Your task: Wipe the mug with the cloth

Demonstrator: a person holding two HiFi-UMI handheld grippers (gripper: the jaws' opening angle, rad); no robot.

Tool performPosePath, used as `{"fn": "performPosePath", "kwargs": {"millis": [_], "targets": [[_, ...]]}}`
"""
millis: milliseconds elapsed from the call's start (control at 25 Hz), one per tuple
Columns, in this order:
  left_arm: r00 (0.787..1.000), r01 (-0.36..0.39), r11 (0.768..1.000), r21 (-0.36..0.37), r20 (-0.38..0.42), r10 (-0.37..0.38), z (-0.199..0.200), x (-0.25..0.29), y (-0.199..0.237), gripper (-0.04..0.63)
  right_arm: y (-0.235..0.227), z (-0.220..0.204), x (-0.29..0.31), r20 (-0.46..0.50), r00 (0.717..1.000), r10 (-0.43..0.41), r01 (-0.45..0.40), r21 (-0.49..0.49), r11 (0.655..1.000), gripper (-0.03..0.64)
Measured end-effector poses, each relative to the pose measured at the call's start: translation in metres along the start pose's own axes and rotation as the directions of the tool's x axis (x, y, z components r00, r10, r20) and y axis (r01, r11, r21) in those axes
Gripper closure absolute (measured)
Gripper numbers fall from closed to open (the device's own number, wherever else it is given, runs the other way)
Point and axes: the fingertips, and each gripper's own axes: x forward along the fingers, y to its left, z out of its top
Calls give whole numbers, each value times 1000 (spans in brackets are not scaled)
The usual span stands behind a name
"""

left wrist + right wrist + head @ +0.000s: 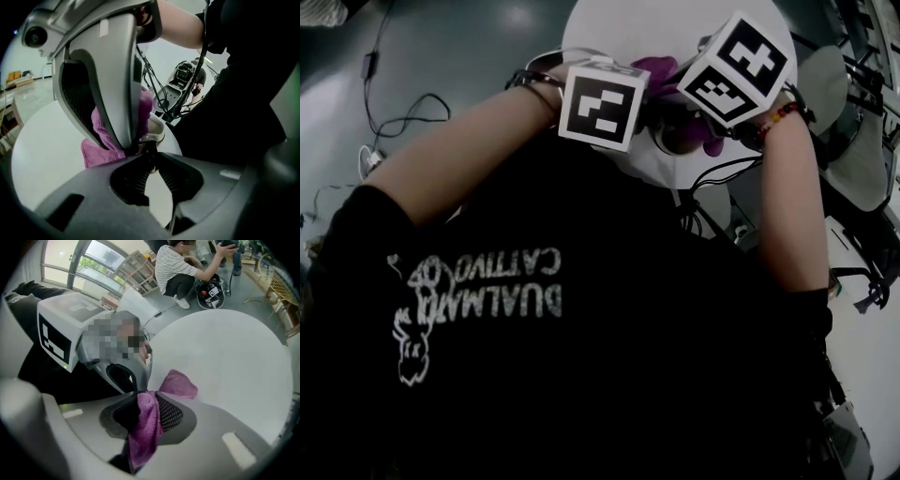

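Left gripper (pixel 151 151) — jaws pinched on the rim of the white mug (pixel 157 127), at the near edge of the round white table (pixel 47 154). Right gripper (pixel 149 397) — jaws clamped on the purple cloth (pixel 146 427), whose loose end lies just beside the mug.

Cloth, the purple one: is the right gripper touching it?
Touching. The right gripper view shows the right gripper pinching the purple cloth between its fingers, with cloth sticking out at both ends.
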Motion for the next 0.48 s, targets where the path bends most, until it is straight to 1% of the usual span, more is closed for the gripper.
{"fn": "performPosePath", "kwargs": {"millis": [120,240,360,480], "targets": [[1000,-7,1000,-23,5,7,-2,0,-1,538,-6,4,5,-16,999,31,-31,-3,1000,523],[999,-27,999,-41,22,27,0,1,-2,538,-10,5,11,-20,999,45,-45,-3,999,523],[998,-44,998,-51,36,46,0,0,0,537,-19,8,18,-14,999,36,-36,5,999,523],[998,-42,997,-60,38,44,0,1,0,537,-27,10,23,8,1000,25,-25,12,1000,523]]}}
